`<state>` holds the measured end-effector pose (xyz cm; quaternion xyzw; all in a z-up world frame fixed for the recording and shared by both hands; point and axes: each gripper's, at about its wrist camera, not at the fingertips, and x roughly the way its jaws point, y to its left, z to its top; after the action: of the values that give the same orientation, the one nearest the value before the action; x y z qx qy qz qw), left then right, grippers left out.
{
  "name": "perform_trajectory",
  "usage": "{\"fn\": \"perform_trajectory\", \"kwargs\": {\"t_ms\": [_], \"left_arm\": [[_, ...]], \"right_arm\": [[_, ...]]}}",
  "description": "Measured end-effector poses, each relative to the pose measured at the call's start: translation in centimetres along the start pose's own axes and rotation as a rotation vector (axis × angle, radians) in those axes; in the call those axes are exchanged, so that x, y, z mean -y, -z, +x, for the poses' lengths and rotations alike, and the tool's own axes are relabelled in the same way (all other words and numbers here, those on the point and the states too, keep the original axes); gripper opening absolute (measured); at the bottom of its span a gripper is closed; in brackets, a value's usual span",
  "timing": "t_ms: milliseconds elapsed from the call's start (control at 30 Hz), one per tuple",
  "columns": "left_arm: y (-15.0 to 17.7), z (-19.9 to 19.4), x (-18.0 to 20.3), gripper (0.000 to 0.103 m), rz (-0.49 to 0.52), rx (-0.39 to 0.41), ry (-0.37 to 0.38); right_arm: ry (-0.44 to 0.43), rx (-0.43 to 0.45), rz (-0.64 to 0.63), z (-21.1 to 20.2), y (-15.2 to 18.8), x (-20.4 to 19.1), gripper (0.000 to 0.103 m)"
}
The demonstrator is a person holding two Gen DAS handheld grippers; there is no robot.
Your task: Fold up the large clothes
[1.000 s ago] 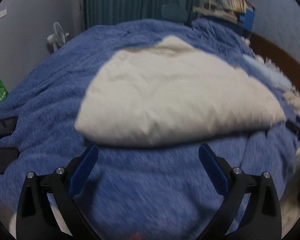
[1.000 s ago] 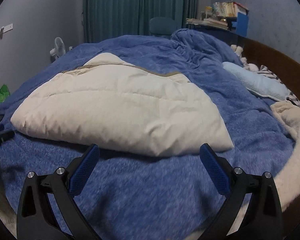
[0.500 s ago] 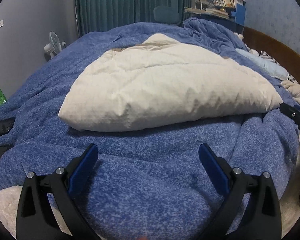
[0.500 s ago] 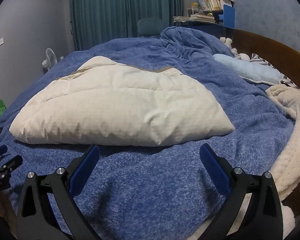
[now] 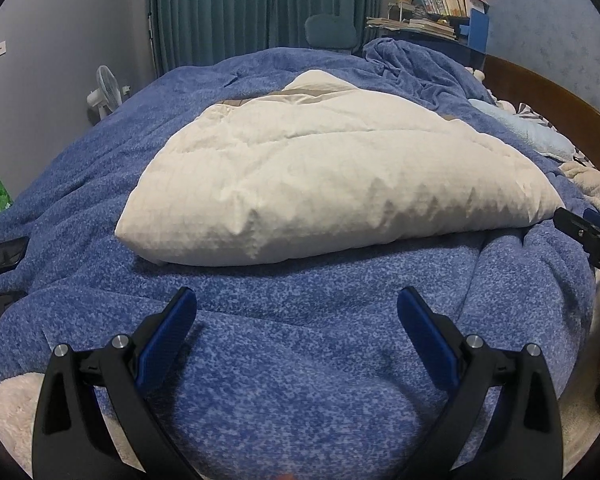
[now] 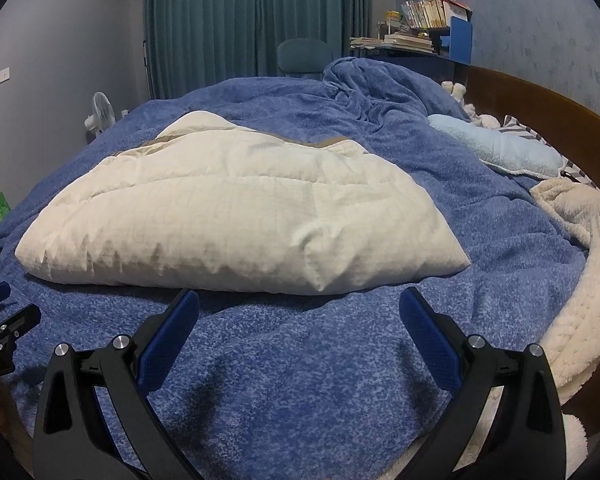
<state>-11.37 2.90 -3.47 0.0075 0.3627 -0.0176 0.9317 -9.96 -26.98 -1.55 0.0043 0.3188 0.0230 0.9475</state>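
A cream quilted garment [image 5: 331,184] lies folded in a thick block on the blue fleece blanket [image 5: 300,360] of the bed; it also shows in the right wrist view [image 6: 236,224]. My left gripper [image 5: 296,304] is open and empty, hovering over the blanket just short of the garment's near edge. My right gripper [image 6: 298,304] is open and empty, likewise just short of the near edge, toward the garment's right corner. Each gripper shows at the edge of the other's view: the right one [image 5: 587,232], the left one [image 6: 0,328].
A light blue pillow [image 6: 499,148] and a cream fleece throw [image 6: 579,248] lie at the right by the wooden bed frame [image 6: 539,100]. Two dark phones [image 5: 0,256] lie at the left. A fan [image 5: 108,92], chair and cluttered desk stand behind.
Both grippers have drawn back and lowered from the garment, staying open. The garment has not moved.
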Motion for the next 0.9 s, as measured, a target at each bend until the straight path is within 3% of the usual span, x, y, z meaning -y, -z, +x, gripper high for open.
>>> {"fn": "perform_trajectory", "kwargs": {"t_ms": [900], "left_arm": [[-0.26, -0.07, 0.15, 0.096, 0.009, 0.013, -0.002]], "right_arm": [[0.008, 0.025, -0.03, -0.11, -0.01, -0.5, 0.096]]}}
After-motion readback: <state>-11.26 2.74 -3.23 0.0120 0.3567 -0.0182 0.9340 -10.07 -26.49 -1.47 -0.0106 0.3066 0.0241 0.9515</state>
